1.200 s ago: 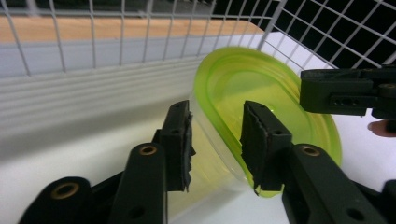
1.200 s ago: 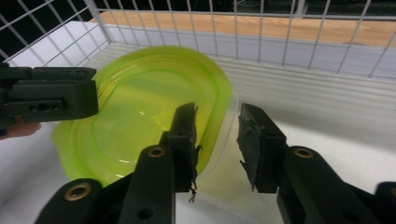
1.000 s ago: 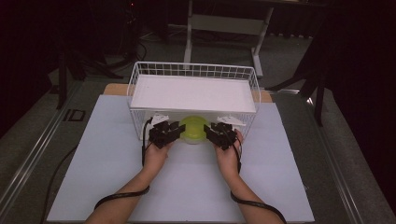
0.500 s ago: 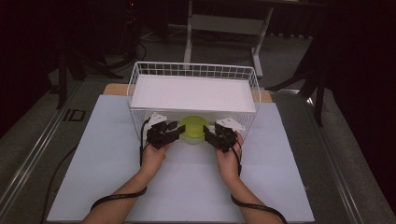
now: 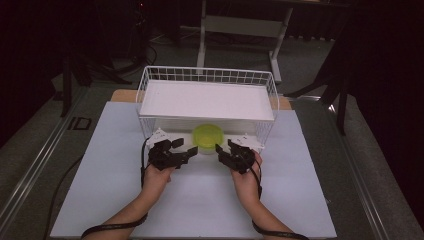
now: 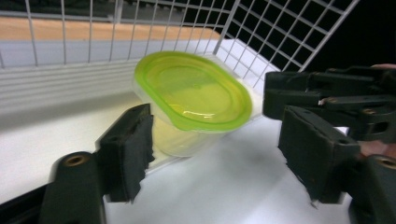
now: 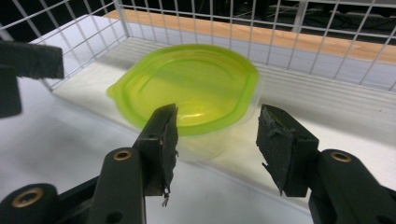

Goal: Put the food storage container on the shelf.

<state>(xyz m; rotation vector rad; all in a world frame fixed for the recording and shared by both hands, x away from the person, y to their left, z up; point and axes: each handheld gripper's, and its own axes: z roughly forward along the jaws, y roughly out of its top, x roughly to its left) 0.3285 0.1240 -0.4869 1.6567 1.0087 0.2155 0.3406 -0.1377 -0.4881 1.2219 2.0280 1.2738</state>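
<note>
A clear plastic tub with a lime-green lid [image 5: 208, 136] stands on the white mat at the front edge of the white wire rack [image 5: 207, 76], under its shelf. My left gripper [image 5: 176, 152] is just left of the tub and in front of it, and its jaws have just been opening. In the left gripper view the tub [image 6: 196, 93] lies ahead of the left gripper [image 6: 215, 137], untouched. My right gripper [image 5: 231, 154] is to the tub's front right with its jaws apart, having widened a moment ago. The tub [image 7: 187, 84] sits just past the right gripper [image 7: 218, 121], free of the pads.
The rack's wire walls [image 7: 289, 28] close in behind and beside the tub, and its white shelf [image 5: 205, 100] hangs over it. The white mat [image 5: 200, 200] spreads out toward the person. A wooden board edge [image 6: 93, 30] shows behind the rack.
Both hands have drawn back toward the person, away from the tub. Both pairs of jaws stand wider than before. The tub has stayed in place.
</note>
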